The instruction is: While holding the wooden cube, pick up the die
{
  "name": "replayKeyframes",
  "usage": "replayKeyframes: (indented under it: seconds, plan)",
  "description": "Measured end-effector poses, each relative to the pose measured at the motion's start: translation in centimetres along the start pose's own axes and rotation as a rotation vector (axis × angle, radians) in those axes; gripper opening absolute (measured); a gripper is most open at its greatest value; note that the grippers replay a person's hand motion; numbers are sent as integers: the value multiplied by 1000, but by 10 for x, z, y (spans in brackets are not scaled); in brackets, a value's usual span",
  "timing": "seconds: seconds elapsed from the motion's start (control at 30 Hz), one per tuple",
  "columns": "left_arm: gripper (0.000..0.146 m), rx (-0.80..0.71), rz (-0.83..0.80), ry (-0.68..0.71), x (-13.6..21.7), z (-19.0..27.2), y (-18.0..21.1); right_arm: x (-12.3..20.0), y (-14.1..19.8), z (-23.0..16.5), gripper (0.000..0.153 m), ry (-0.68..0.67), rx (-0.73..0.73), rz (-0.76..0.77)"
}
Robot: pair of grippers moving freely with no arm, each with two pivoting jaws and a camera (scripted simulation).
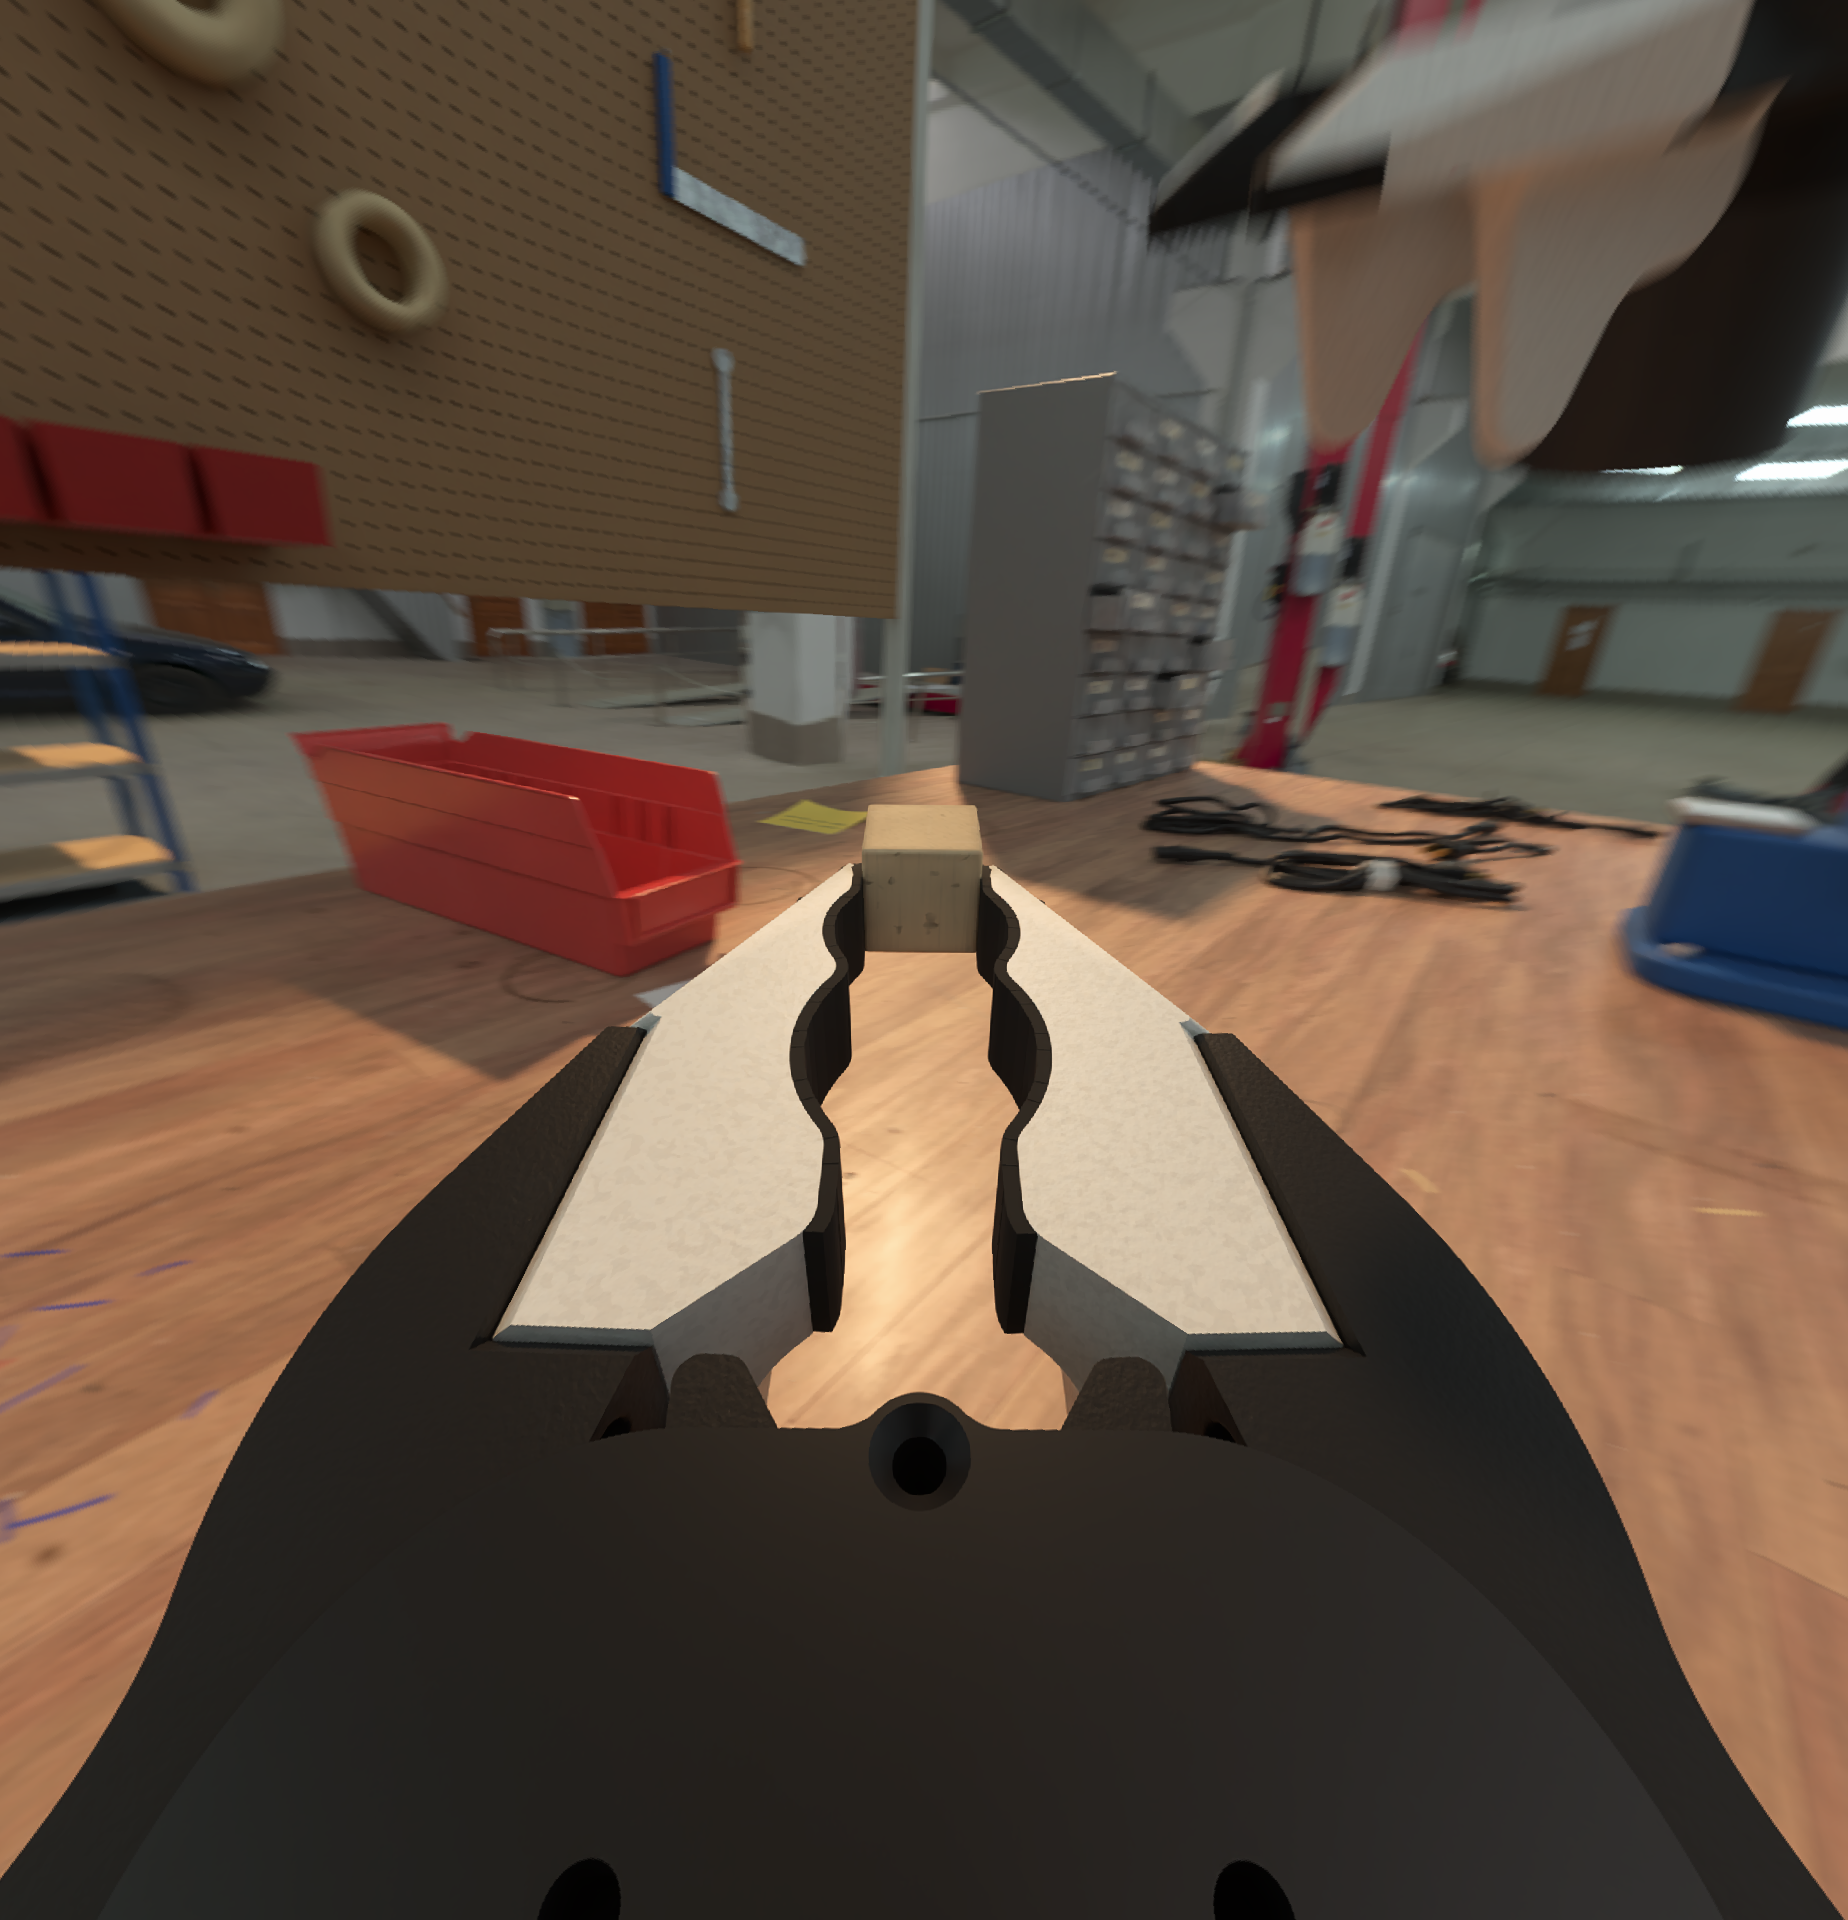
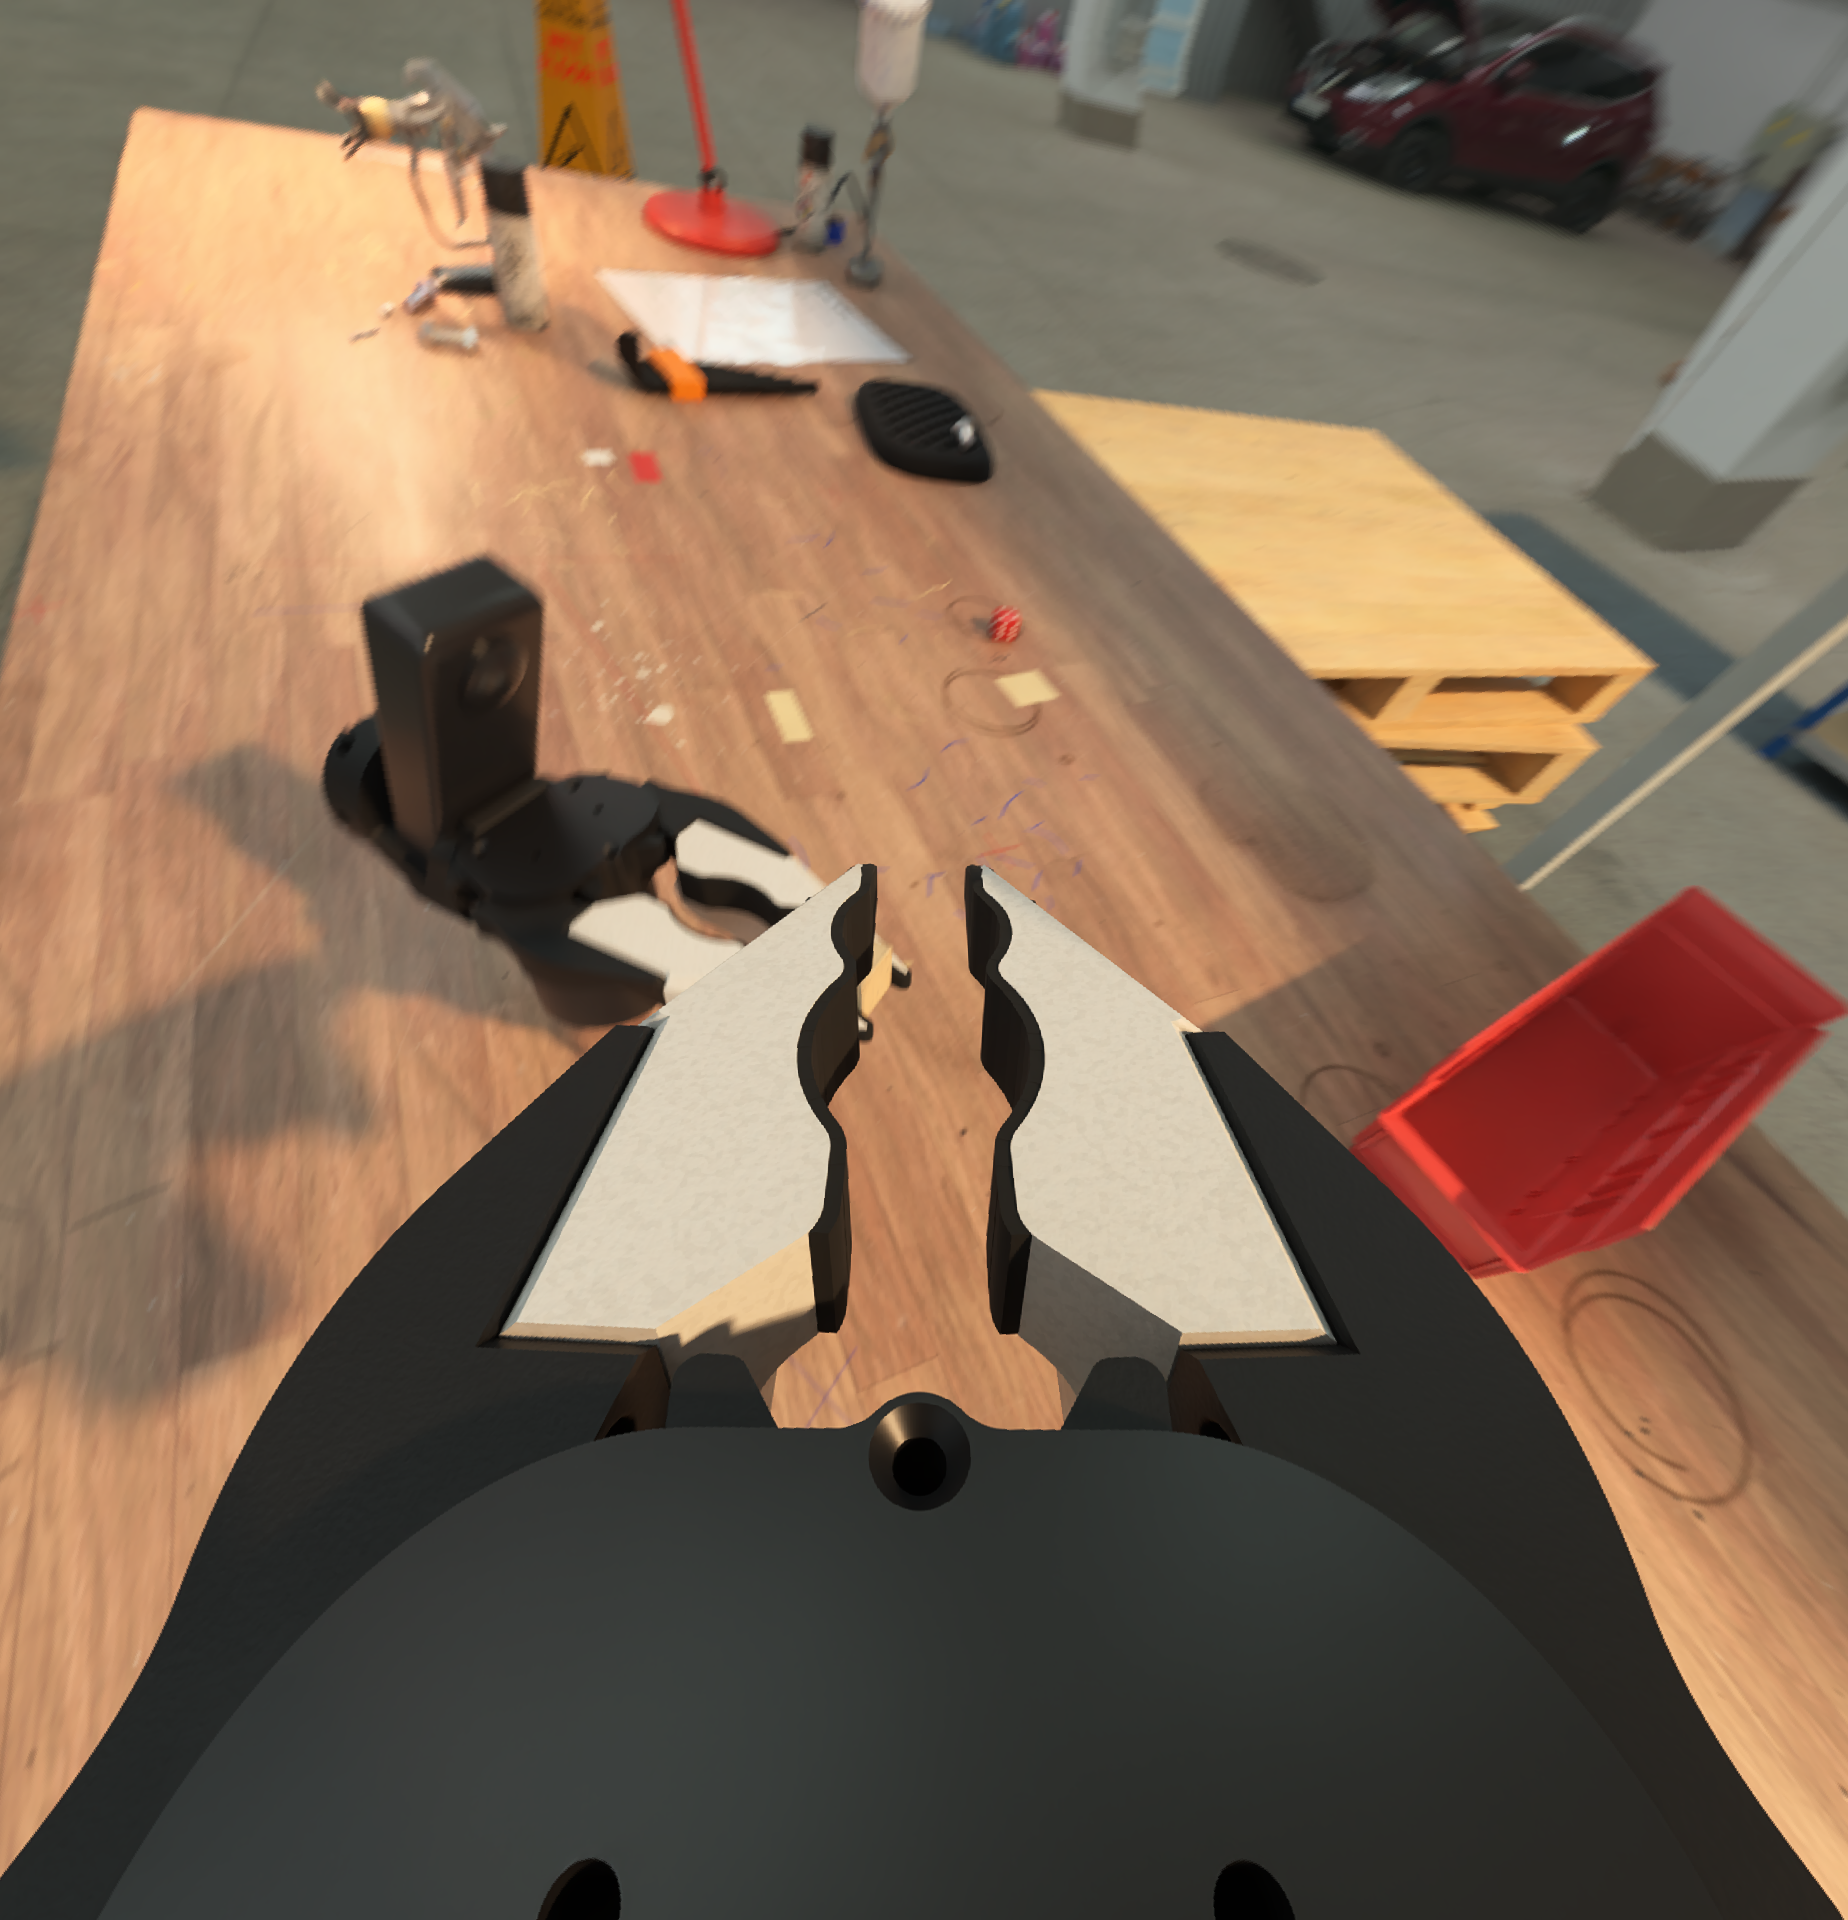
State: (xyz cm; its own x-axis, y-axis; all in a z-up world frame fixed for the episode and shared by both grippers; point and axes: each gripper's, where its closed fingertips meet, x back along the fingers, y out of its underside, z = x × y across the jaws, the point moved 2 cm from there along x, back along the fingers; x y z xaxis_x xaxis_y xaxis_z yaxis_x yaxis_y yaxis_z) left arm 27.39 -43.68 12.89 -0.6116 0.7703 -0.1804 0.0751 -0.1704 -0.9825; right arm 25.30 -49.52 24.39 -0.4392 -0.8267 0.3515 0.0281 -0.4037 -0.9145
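- Nearest the lens in the left wrist view, the left claw [image 1: 920, 883] is seen pinching the wooden cube [image 1: 920, 878] between its two fingertips, raised above the worktop [image 1: 1315, 1195].
- Beyond the cube, a red bin [image 1: 525, 842] and a yellow note [image 1: 811, 818] are seen on the worktop to the left, with black cables [image 1: 1346, 847] and a blue vise [image 1: 1772, 904] to the right.
- A pegboard [image 1: 432, 312] is seen behind, hung with rings, a square and a wrench.
- The right claw [image 1: 1522, 312] is seen blurred at the upper right, high above the worktop.
- In the right wrist view, the right claw [image 2: 920, 883] is seen from above the worktop [image 2: 276, 520], its fingers parted by a narrow gap with nothing gripped between them.
- The left claw [image 2: 878, 977] is seen below it, just left of its fingertips, with a sliver of the cube [image 2: 876, 982] visible.
- The die [image 2: 1004, 623], small and red with white dots, is seen lying on the worktop well ahead of the right claw, near the right edge and apart from both claws.
- A black oval grille [image 2: 925, 431], a red lamp base [image 2: 710, 220] and a white sheet [image 2: 754, 317] are seen farther along.
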Motion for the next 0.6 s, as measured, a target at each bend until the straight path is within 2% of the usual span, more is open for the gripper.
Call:
replayKeyframes:
  seconds: [0.07,0.17,0.27,0.43,0.6]
  plan:
    - [20,75,3,85,4,8,-5,-5,17,-6,17,-72,8,-36]
    - [20,28,-41,152,5,17,-8,-16,27,-3,17,-111,-33,-51]
    - [20,-39,-93,107,6,13,3,-23,31,-9,17,-176,-81,-43]
    - [20,-2,-99,101,6,13,3,-35,52,-8,17,-129,-15,-171]
    - [20,-14,-123,103,4,16,6,-39,50,-14,17,-179,-63,-136]
